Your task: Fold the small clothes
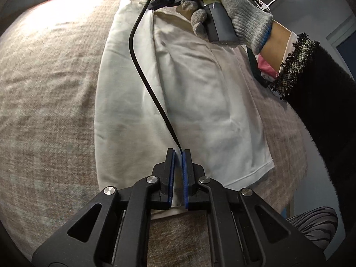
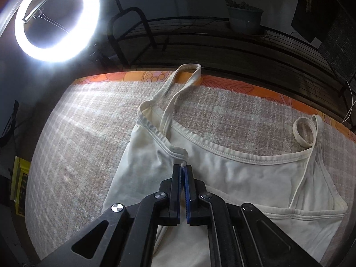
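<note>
A white camisole (image 1: 200,93) lies lengthwise on a beige woven blanket (image 1: 49,93), one long side folded over onto the body. My left gripper (image 1: 178,153) is shut on the cloth near the bottom hem, white fabric showing between its blue pads. At the far end a grey-gloved hand (image 1: 222,6) holds the other gripper's handle (image 1: 219,26). In the right wrist view my right gripper (image 2: 183,168) is shut on the camisole's (image 2: 233,178) top hem, where it bunches at the fingertips. One strap (image 2: 178,82) reaches toward the blanket's far edge; the second strap (image 2: 304,131) curls at the right.
A black cable (image 1: 138,62) hangs across the camisole down to my left fingertips. A black sleeve (image 1: 322,111) fills the right side. An orange patterned sheet edge (image 2: 233,84) borders the blanket; beyond stand a ring light (image 2: 56,19) and a dark rack holding a plant pot (image 2: 244,20).
</note>
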